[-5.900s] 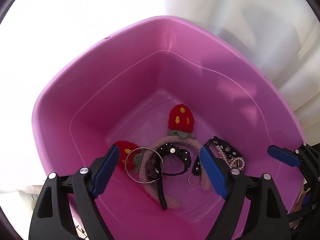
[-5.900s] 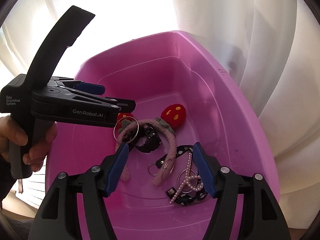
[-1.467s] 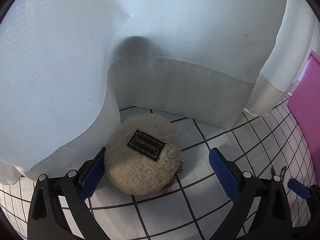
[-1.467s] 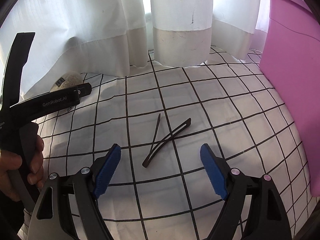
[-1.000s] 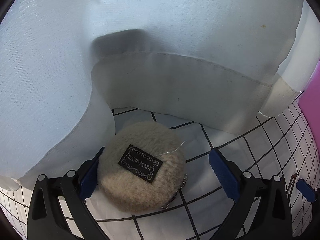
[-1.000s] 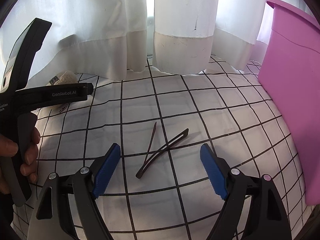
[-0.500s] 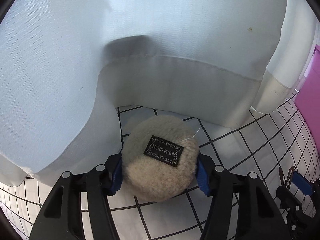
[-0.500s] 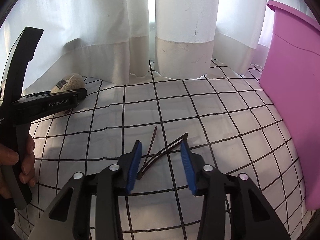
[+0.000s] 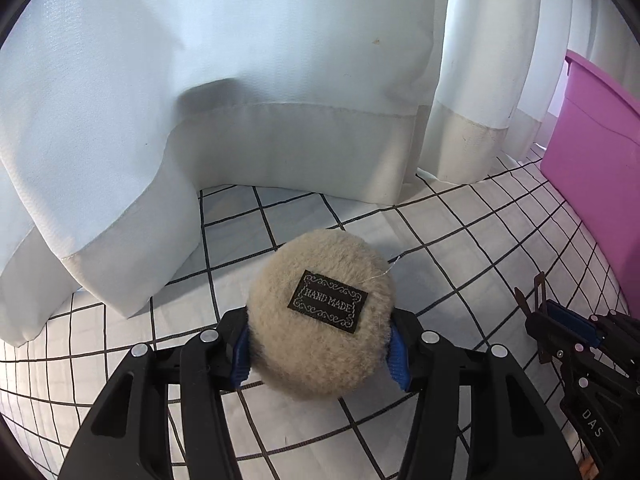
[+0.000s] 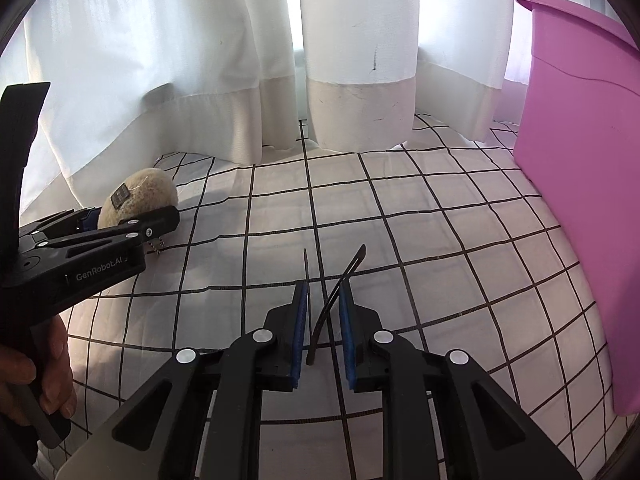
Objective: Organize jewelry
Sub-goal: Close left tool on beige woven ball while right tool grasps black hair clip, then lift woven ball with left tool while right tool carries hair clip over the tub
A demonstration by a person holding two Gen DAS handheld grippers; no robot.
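Fuzzy pouch [image 9: 320, 328] is getting squeezed round its middle by the left gripper [image 9: 320, 354] on the checked cloth [image 9: 460, 248]; looks soft and light, label reading "HAND MADE". Right gripper [image 10: 323, 320] is pinching the thin, stiff hair clip [image 10: 326, 308]. Left one's reading "GenRobot.AI".

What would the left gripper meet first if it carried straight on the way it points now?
Holding the fluffy pouch, the left gripper points over the checked cloth toward the white curtain. The curtain hem looks first in line, though depth is unclear.
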